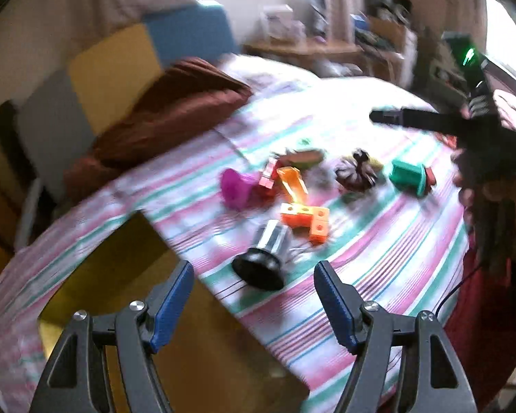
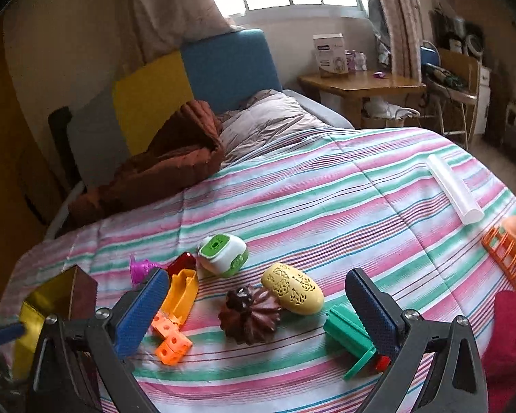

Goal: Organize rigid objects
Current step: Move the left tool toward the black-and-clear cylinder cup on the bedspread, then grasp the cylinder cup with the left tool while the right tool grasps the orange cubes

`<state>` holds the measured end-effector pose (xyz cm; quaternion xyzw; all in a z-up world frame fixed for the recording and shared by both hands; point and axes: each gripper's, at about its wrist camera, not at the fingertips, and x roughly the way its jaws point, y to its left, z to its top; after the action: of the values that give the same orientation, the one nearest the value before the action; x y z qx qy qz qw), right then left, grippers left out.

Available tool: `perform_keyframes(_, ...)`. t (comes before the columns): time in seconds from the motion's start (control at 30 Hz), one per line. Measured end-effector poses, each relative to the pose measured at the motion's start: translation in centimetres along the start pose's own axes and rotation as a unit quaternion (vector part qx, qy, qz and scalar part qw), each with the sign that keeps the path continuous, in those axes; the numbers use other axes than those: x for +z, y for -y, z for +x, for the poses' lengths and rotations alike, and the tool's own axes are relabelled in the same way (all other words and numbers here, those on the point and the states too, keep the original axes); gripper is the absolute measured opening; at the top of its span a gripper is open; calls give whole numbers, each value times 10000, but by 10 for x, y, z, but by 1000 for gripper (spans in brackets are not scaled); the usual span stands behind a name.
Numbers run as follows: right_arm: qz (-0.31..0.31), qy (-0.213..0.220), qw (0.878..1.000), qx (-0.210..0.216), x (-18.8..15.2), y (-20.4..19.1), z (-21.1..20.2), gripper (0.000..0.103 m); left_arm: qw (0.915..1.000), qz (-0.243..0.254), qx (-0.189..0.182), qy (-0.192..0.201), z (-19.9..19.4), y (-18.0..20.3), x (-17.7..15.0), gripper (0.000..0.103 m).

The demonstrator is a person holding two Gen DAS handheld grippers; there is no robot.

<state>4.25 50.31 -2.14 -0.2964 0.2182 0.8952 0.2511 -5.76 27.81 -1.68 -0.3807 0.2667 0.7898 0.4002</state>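
1. Both claws are gaping wide and carrying nothing. The left claw [image 1: 254,304] is hanging above the near edge of the bed [image 1: 378,241], with a gold-lined box [image 1: 196,337] just beneath its fingers.
2. The rigid toys are lying in a loose cluster on the striped bedspread: the black-based shiny cylinder [image 1: 266,253] is nearest the left claw, with the orange block piece [image 1: 306,218] just behind it.
3. The step in hand is probably picking the first toy. The cylinder is lying on its side, so closing across its body rather than its flared base looks safer; soft bedding may be letting it roll.
4. The right claw [image 2: 256,309] is hovering over the brown fluted mould [image 2: 249,315], with the green spool [image 2: 351,339] touching or just beside its right finger.
5. Only the right wrist view is showing the yellow perforated case [image 2: 292,289], green-white gadget [image 2: 223,254], clear tube [image 2: 454,189] and orange rack [image 2: 509,258]; the left view is blurring.
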Motion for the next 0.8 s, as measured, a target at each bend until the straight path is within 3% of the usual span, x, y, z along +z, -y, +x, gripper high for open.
perform_keyframes(0.2, 562, 119, 9983, 76, 7, 23, -4, 103, 9960, 325, -407, -723, 60, -2, 25, 73)
perform_keyframes(0.43, 674, 75, 9976, 127, 9, 28, -2, 103, 9861, 831, -468, -1359, 108, 7, 31, 73)
perform_keyframes(0.47, 627, 67, 9979, 137, 9, 27, -1, 103, 9845, 899, -436, -1440, 114, 9, 30, 70)
perform_keyframes(0.53, 506, 58, 9986, 130, 9, 23, 0, 103, 9799, 1066, -500, -1613, 124, 16, 26, 44)
perform_keyframes(0.63, 389, -13, 9992, 132, 8, 20, 3, 103, 9824, 1162, -417, -1404, 120, 22, 18, 44)
perform_keyframes(0.8, 351, -170, 9990, 206, 6, 18, 8, 103, 9935, 591, -519, -820, 88, 14, 12, 43)
